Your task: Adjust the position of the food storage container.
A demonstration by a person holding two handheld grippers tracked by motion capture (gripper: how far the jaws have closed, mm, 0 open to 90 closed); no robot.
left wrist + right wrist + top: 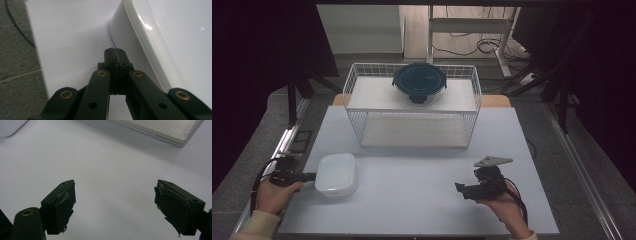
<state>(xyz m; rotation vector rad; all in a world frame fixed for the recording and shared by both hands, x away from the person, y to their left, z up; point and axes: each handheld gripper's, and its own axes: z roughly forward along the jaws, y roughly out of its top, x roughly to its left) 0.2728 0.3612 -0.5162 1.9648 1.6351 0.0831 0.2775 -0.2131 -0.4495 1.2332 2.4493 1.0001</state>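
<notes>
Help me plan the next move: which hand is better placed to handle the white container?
Left. The left gripper sits shut right beside the white container, fingers at its side wall. The right gripper is open, far across the table.

— What is found in the way on the table [422, 195]?
— The back is taken up by the wire rack [412, 107]; the left front by the white container [336, 173].
— And free room?
— Open tabletop is left between the container and the right gripper [469, 190].

White table [422, 200]: container [336, 173], wire rack [412, 107]
</notes>
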